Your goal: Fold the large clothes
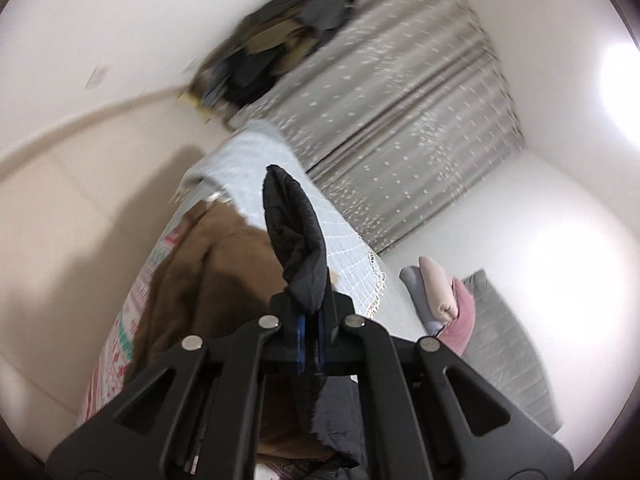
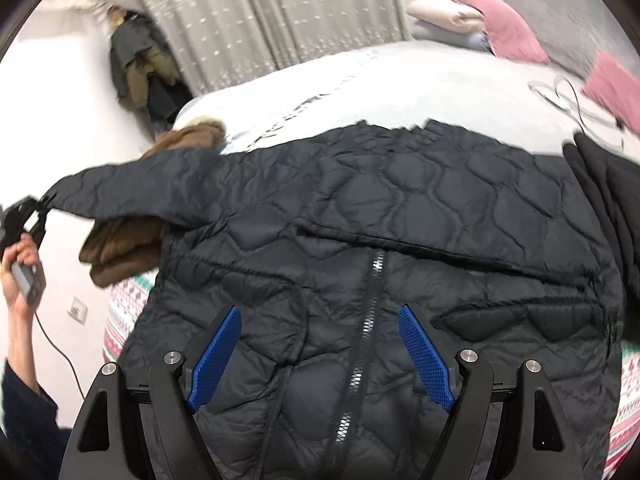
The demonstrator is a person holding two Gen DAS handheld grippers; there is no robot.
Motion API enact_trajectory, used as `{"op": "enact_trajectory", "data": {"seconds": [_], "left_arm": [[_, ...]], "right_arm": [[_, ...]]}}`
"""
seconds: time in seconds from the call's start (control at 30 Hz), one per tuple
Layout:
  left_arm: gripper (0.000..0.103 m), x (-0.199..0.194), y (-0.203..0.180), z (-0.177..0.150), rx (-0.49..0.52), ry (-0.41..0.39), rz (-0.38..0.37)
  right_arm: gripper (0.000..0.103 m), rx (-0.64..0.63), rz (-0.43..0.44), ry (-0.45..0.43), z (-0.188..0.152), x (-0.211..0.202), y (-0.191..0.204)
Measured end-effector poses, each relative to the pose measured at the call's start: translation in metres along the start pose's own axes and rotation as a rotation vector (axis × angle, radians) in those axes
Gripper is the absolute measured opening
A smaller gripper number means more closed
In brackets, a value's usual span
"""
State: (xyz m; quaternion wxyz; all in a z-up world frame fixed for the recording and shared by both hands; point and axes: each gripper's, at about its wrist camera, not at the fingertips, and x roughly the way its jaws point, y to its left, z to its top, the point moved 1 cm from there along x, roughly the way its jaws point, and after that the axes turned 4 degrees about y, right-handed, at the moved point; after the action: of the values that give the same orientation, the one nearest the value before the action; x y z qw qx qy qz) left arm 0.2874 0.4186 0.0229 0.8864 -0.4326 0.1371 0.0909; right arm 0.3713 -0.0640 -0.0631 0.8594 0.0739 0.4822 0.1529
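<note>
A black quilted jacket [image 2: 400, 240] lies spread front-up on a bed [image 2: 420, 92], its zipper [image 2: 366, 320] running down the middle. The left gripper [image 1: 308, 332] has its fingers pinched tight on the jacket's sleeve cuff [image 1: 296, 232], lifting it off the bed; the right wrist view shows the sleeve [image 2: 132, 188] stretched out to the left edge, where a hand [image 2: 20, 272] holds that gripper. The right gripper [image 2: 320, 356] hovers over the jacket's lower front, blue fingers [image 2: 424, 356] wide apart, holding nothing. A brown garment [image 2: 120, 244] lies beside the jacket.
</note>
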Motion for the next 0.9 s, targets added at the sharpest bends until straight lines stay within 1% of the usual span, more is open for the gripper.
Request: {"op": "enact_trajectory", "data": {"seconds": [0.07,0.13,0.2,0.27,0.3,0.33,0.37,0.43,0.47,0.5,0.63,0.73,0.83,0.9], "left_arm": [[0.005,0.002,-0.029,-0.003,0.076,-0.008,0.0],[0.005,0.004,-0.057,-0.006,0.121,0.002,-0.022],[0.005,0.005,-0.095,-0.012,0.183,0.006,-0.066],[0.005,0.006,-0.133,-0.021,0.254,0.004,-0.107],[0.005,0.007,-0.145,-0.026,0.279,0.009,-0.122],[0.005,0.01,-0.169,-0.036,0.315,0.022,-0.149],[0.005,0.012,-0.182,-0.043,0.335,0.032,-0.164],[0.005,0.02,-0.218,-0.067,0.387,0.071,-0.213],[0.005,0.022,-0.227,-0.075,0.403,0.086,-0.227],[0.005,0.027,-0.243,-0.092,0.43,0.112,-0.248],[0.005,0.042,-0.28,-0.148,0.504,0.198,-0.296],[0.005,0.059,-0.294,-0.196,0.556,0.271,-0.303],[0.005,0.076,-0.302,-0.242,0.601,0.348,-0.294],[0.005,0.084,-0.308,-0.264,0.622,0.383,-0.285]], "right_arm": [[0.082,0.051,0.007,0.008,0.002,-0.001,-0.014],[0.082,0.121,0.005,0.023,0.005,-0.003,-0.035],[0.082,0.18,0.018,0.026,0.007,-0.005,-0.051],[0.082,0.259,0.062,0.024,0.009,-0.008,-0.07],[0.082,0.288,0.08,0.024,0.009,-0.01,-0.076],[0.082,0.328,0.1,0.027,0.008,-0.011,-0.085],[0.082,0.352,0.111,0.027,0.008,-0.012,-0.091],[0.082,0.385,0.128,0.022,0.008,-0.017,-0.101],[0.082,0.396,0.131,0.017,0.009,-0.019,-0.105],[0.082,0.41,0.136,0.007,0.009,-0.023,-0.11],[0.082,0.446,0.153,-0.021,0.01,-0.035,-0.126],[0.082,0.476,0.158,-0.04,0.01,-0.042,-0.138],[0.082,0.503,0.158,-0.059,0.01,-0.05,-0.152],[0.082,0.522,0.157,-0.067,0.01,-0.053,-0.162]]}}
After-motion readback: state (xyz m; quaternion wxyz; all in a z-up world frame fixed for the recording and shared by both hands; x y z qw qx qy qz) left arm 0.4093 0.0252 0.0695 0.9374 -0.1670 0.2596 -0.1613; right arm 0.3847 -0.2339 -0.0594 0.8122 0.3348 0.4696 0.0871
